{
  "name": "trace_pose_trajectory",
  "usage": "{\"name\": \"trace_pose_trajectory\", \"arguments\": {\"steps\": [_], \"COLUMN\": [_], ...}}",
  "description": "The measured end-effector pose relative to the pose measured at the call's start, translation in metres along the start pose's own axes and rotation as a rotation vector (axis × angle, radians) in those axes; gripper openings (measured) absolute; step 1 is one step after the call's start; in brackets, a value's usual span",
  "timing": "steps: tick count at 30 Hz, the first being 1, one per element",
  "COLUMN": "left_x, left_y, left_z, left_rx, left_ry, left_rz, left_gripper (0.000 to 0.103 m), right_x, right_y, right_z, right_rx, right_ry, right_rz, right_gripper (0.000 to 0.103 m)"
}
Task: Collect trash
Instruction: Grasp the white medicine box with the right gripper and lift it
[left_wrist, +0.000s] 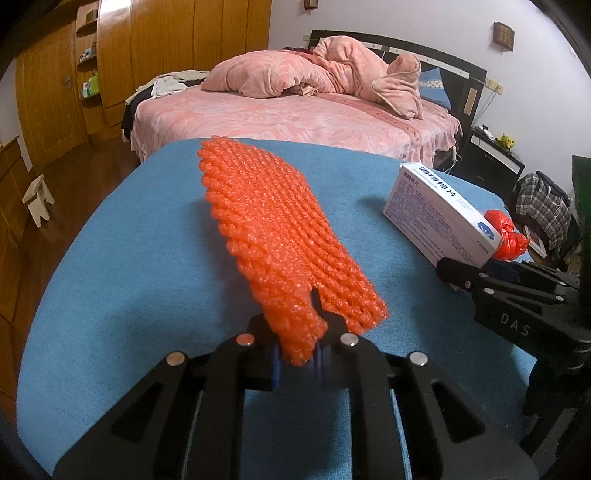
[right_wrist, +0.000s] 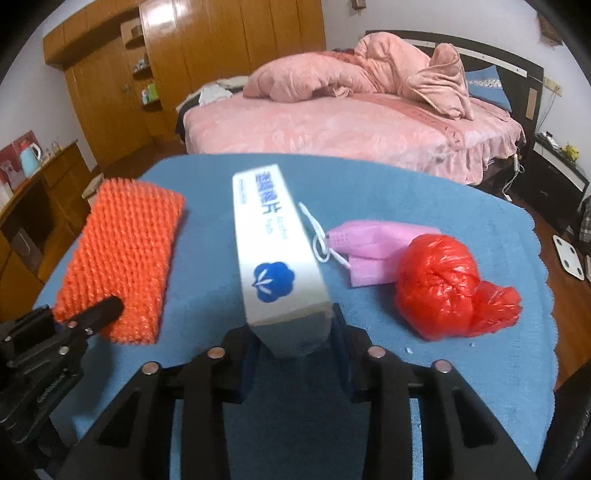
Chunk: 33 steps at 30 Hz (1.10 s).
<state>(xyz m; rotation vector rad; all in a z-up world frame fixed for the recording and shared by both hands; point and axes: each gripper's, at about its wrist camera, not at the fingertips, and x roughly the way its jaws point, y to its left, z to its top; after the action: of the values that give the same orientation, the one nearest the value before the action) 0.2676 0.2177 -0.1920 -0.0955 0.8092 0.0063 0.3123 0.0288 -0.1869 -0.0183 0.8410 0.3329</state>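
My left gripper (left_wrist: 299, 354) is shut on the near end of an orange foam net sleeve (left_wrist: 273, 232), which stands up off the blue cloth. The sleeve also shows in the right wrist view (right_wrist: 122, 258), with the left gripper (right_wrist: 98, 314) on its near edge. My right gripper (right_wrist: 295, 347) is shut on the near end of a white and blue box (right_wrist: 277, 251), held above the cloth; the box also shows in the left wrist view (left_wrist: 439, 214). A pink face mask (right_wrist: 373, 247) and a knotted red plastic bag (right_wrist: 447, 284) lie on the cloth to the right.
A blue cloth (right_wrist: 480, 369) covers the table. A bed with pink covers (left_wrist: 295, 114) stands beyond it. Wooden wardrobes (left_wrist: 147, 55) line the far left wall. A small white stool (left_wrist: 37, 199) is on the floor at left. A dark nightstand (left_wrist: 495, 155) stands right of the bed.
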Motion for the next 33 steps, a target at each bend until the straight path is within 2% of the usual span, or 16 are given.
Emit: {"name": "trace_pose_trajectory", "arguments": {"steps": [4, 11, 17, 25, 33], "left_x": [0.0, -0.001, -0.024, -0.059, -0.077], "left_y": [-0.001, -0.002, -0.009, -0.041, -0.087], "left_z": [-0.001, -0.001, -0.003, -0.002, -0.006], "left_rx": [0.002, 0.01, 0.011, 0.05, 0.093], "left_ry": [-0.001, -0.018, -0.085, -0.144, -0.134], "left_rz": [0.002, 0.005, -0.007, -0.045, -0.122], "left_gripper": [0.012, 0.012, 0.012, 0.012, 0.012], "right_x": [-0.001, -0.025, -0.054, -0.095, -0.147], "right_y": [0.001, -0.008, -0.02, -0.046, -0.072], "right_z": [-0.001, -0.002, -0.008, -0.017, -0.033], "right_rx": [0.0, 0.041, 0.072, 0.122, 0.147], "right_ry": [-0.005, -0.083, -0.12, -0.159, -0.23], "right_rz": [-0.001, 0.007, 0.017, 0.0, -0.004], "right_gripper": [0.033, 0.033, 0.032, 0.03, 0.03]}}
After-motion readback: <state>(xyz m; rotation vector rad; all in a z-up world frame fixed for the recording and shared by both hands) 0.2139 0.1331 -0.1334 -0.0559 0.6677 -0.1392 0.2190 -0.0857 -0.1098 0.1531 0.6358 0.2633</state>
